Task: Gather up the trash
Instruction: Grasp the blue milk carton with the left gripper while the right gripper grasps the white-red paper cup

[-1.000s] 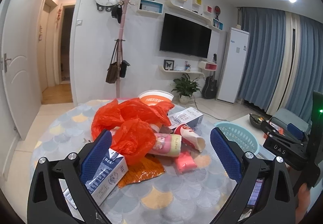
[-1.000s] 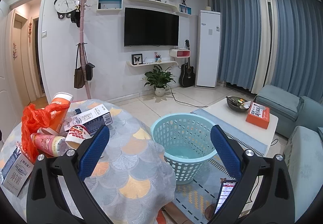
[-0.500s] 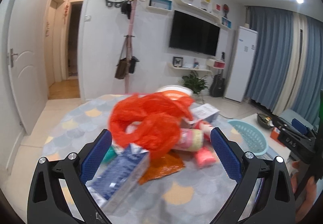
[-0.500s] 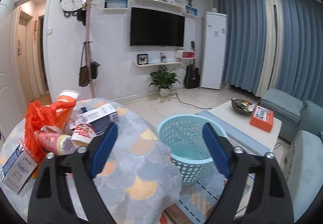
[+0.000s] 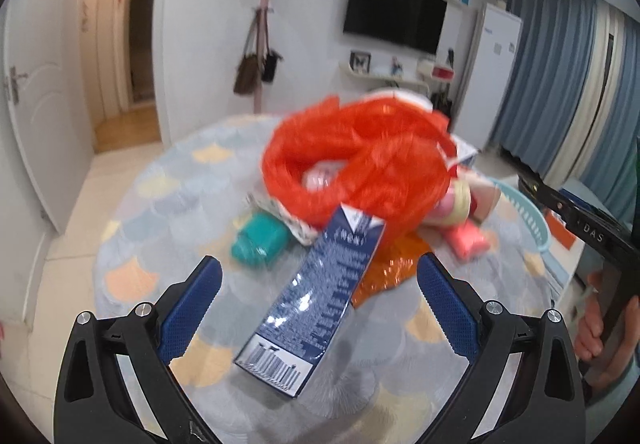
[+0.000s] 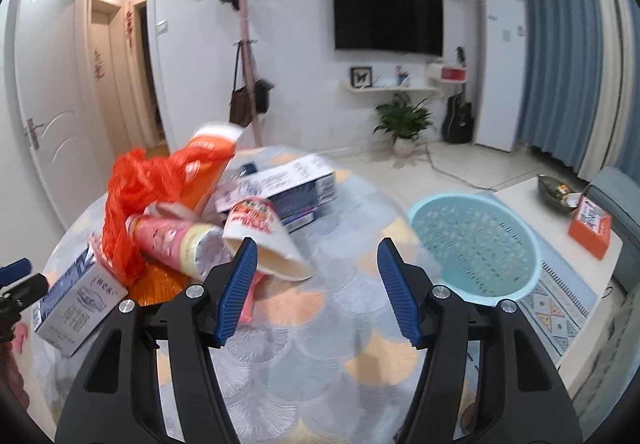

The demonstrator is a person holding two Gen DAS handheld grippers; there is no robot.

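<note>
We have brought our left gripper [image 5: 318,308], jaws apart, over the blue carton [image 5: 316,296]; our right gripper [image 6: 316,284] jaws are closing, empty, beside the paper cup [image 6: 264,240].

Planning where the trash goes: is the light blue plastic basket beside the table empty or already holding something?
Empty, as far as shows: the light blue plastic basket shows only its bare perforated bottom and walls in the right wrist view.

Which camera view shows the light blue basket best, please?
The right wrist view: the light blue basket shows almost whole there, with its open top and perforated wall, beyond the table's edge. The left wrist view catches only a part of its rim behind the trash pile.
</note>
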